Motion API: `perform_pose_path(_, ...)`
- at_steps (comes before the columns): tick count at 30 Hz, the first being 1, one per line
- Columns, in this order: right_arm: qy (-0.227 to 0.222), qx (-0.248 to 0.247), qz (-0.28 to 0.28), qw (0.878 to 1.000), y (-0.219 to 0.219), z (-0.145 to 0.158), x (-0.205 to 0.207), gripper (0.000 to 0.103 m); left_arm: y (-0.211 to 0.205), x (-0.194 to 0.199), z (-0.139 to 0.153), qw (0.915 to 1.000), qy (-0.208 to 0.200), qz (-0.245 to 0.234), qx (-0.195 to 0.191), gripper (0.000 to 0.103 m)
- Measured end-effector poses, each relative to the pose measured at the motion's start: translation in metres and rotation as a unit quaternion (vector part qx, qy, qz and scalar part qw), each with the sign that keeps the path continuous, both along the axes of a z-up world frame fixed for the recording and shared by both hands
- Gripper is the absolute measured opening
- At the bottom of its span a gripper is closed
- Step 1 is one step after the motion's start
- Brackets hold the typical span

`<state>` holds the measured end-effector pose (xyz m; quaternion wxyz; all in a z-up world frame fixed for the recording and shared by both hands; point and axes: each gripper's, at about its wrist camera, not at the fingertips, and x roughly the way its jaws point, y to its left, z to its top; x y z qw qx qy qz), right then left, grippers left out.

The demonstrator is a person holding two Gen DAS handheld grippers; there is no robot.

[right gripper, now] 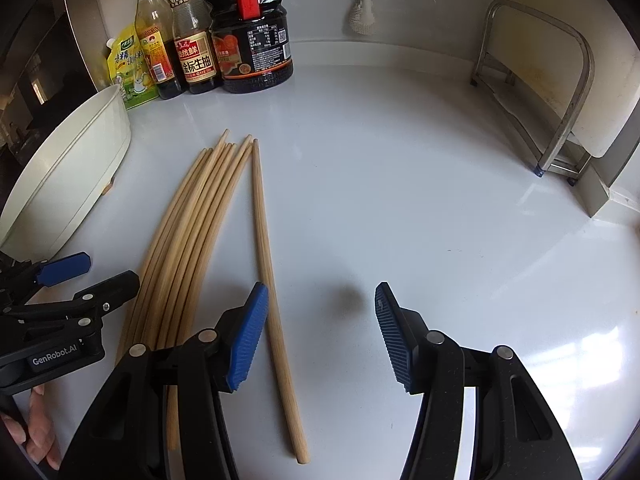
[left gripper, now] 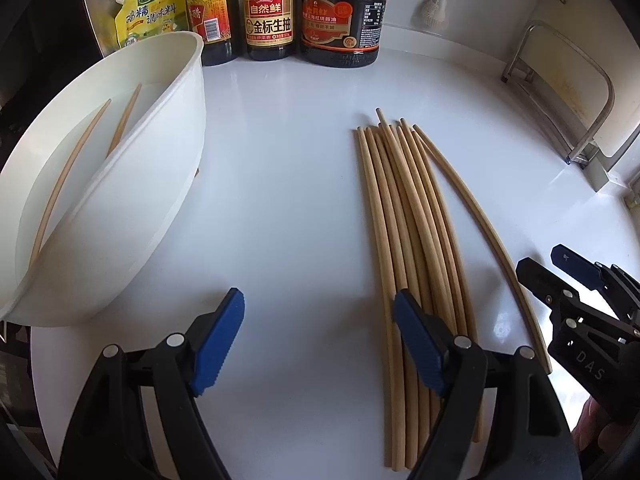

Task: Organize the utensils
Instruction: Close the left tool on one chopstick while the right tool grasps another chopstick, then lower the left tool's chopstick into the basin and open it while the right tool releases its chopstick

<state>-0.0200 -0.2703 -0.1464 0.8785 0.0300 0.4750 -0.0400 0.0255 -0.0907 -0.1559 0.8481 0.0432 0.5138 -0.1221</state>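
The left gripper hangs with jaws wide and empty over the near edge of the white counter; the right gripper is likewise open, holding nothing. The bundle of chopsticks lies mid-counter, one stray chopstick just beside it. Two chopsticks already sit in the white tub at the left edge. The step appears to be selecting the next; the stray wants straddling, then closing.
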Motion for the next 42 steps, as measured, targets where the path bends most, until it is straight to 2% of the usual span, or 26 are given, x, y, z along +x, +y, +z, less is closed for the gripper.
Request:
perform_pose_path(10, 0.0, -0.003, 0.01, 1.0, 0.005, -0.001, 0.003, 0.053, -0.003, 0.004, -0.004, 0.9998, 0.005, 0.008, 0.02, 0.077)
perform_pose_path(12, 0.0, -0.002, 0.014, 1.0, 0.007, -0.001, 0.005, 0.053, -0.003, 0.005, -0.004, 0.9998, 0.002, 0.008, 0.019, 0.074)
perform_pose_path(15, 0.004, -0.012, 0.025, 1.0, 0.012, -0.004, 0.01, 0.053, -0.003, 0.006, -0.001, 0.9999, -0.003, 0.007, 0.016, 0.06)
perform_pose_path(21, 0.006, -0.027, 0.052, 0.998, 0.023, -0.007, 0.015, 0.041, -0.009, 0.009, 0.003, 0.9999, -0.002, -0.013, 0.009, 0.027)
perform_pose_path(22, 0.006, -0.025, 0.056, 0.998, 0.025, -0.007, 0.015, 0.035, -0.01, 0.009, 0.003, 0.9998, 0.0, -0.016, 0.006, 0.017)
perform_pose_path(23, 0.006, -0.025, 0.058, 0.998, 0.026, -0.006, 0.015, 0.024, -0.011, 0.009, 0.003, 0.9998, 0.003, -0.02, 0.002, 0.008)
perform_pose_path(25, 0.009, -0.02, 0.059, 0.998, 0.027, -0.006, 0.015, 0.007, -0.012, 0.009, 0.003, 0.9996, 0.01, -0.027, -0.004, 0.008)
perform_pose_path(30, 0.02, 0.015, 0.047, 0.999, 0.02, -0.001, 0.014, 0.006, -0.009, 0.011, 0.004, 0.998, 0.042, -0.033, -0.032, 0.007)
perform_pose_path(33, 0.017, 0.027, 0.036, 0.999, 0.018, 0.012, 0.009, 0.006, -0.006, 0.009, 0.014, 0.9973, 0.046, -0.041, -0.04, 0.007)
perform_pose_path(37, 0.005, 0.039, 0.022, 0.999, 0.023, 0.041, 0.006, 0.006, 0.003, 0.006, 0.042, 0.9968, 0.036, -0.051, -0.051, 0.007)
perform_pose_path(42, -0.024, 0.053, 0.02, 0.998, 0.049, 0.086, 0.014, 0.006, 0.032, 0.013, 0.089, 0.9964, 0.002, -0.055, -0.065, 0.007)
